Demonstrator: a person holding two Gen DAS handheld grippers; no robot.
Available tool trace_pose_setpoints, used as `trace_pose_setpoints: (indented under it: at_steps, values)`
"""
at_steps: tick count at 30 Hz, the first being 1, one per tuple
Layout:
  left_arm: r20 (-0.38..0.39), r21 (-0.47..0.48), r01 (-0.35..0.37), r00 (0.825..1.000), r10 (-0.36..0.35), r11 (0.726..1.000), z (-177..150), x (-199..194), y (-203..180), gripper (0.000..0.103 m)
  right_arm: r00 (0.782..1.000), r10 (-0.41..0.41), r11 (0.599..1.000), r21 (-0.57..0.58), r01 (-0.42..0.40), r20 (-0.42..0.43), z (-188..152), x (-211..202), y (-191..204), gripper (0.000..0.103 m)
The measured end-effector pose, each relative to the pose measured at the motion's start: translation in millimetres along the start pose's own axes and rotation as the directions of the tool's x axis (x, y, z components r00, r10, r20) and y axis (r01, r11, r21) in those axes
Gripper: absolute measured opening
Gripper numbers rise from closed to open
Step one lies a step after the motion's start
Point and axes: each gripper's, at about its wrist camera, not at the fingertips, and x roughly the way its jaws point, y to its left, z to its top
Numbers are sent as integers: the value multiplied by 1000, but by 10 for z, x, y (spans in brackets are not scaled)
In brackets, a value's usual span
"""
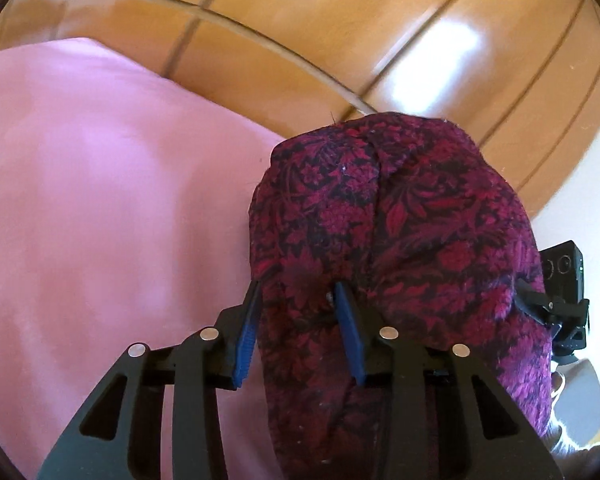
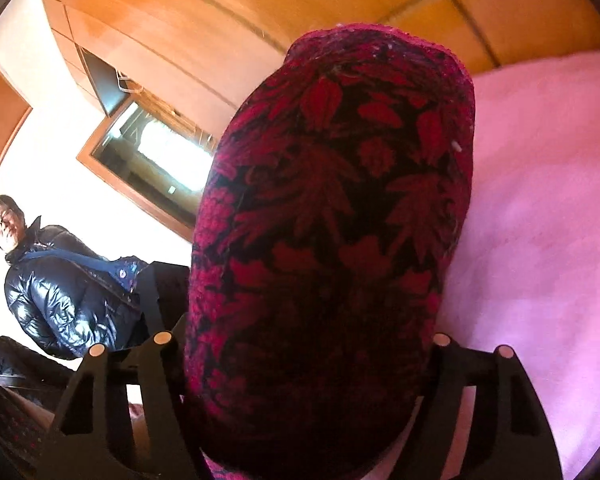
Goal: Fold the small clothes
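Left wrist view: both grippers are lifting one floral garment above a pink sheet.

Left gripper (image 1: 300, 312) blue pads (image 1: 350, 332) are pinching the floral garment (image 1: 400, 216), seemingly so an edge hangs free; the right gripper (image 2: 300, 360) fingertips are hiding under cloth, state unclear. Pink sheet (image 1: 100, 200) is lying beyond.

In the left wrist view the left gripper (image 1: 300, 312) sits at six o'clock with the garment (image 1: 396, 248) caught between its fingers and rising toward one o'clock, the bedspread (image 1: 100, 200) spreading from nine o'clock behind it and the wooden panelling (image 1: 340, 40) arching across twelve. The right gripper (image 1: 556, 304) pokes out from behind the cloth at three o'clock. In the right wrist view the garment (image 2: 332, 220) fills the centre over the right gripper (image 2: 300, 360), probably clamped though the fingertips are hidden, with a person (image 2: 60, 280) at eight o'clock, a window (image 2: 152, 160) at ten and the bedspread (image 2: 540, 240) at three.
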Motion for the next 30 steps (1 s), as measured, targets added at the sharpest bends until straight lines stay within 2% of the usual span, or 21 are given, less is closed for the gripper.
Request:
trace_pose_setpoints:
  at_steps: [3,6,7,11,12,15,17,19,21,23,25,26,28,29,30]
  values:
    - [-31,61,64,998,-62,996,161,304,-398,36,996,-40,999,2,40,75,54,-419,-13,72]
    - [-62,159,140,989,-132,977,363,729,-1012,36,981,-93,996,2,94,168,96,-920,-72,72]
    - [-76,192,161,986,-149,968,423,884,-1238,36,974,-111,994,7,112,200,109,-1098,-105,72]
    - [-157,288,238,967,-200,928,594,1511,-2084,36,919,-205,979,60,196,336,185,-1891,-353,72]
    - [-173,309,243,965,-197,919,597,1639,-2267,36,903,-229,973,75,217,362,198,-2081,-445,72]
    - [-248,377,246,956,-158,893,492,2097,-2803,36,874,-293,956,149,254,388,174,-2484,-800,72]
    - [-322,430,252,940,-114,867,306,2409,-3082,35,851,-367,924,248,290,376,53,-2713,-1168,72]
    - [-352,507,213,936,-25,835,54,2637,-3270,32,834,-413,896,327,301,365,-105,-2845,-1443,72]
    - [-360,548,198,933,15,812,-167,2745,-3352,32,819,-467,858,396,327,334,-335,-2919,-1718,73]
    - [-344,565,197,939,11,801,-278,2707,-3395,32,822,-462,844,450,292,334,-553,-2951,-1877,83]
    - [-331,575,196,943,8,794,-270,2653,-3422,28,798,-492,829,469,307,348,-654,-3038,-1869,89]
    - [-307,606,177,951,23,776,-272,2575,-3410,28,790,-505,818,484,311,347,-687,-3090,-1840,91]
    - [-282,627,150,958,43,764,-269,2585,-3441,26,750,-572,784,491,380,332,-686,-3186,-1695,89]
    - [-267,628,139,963,44,765,-313,2535,-3427,26,694,-639,750,468,466,332,-644,-3243,-1509,85]
    - [-251,629,130,967,42,766,-304,2501,-3434,26,647,-686,719,448,531,333,-589,-3276,-1335,74]
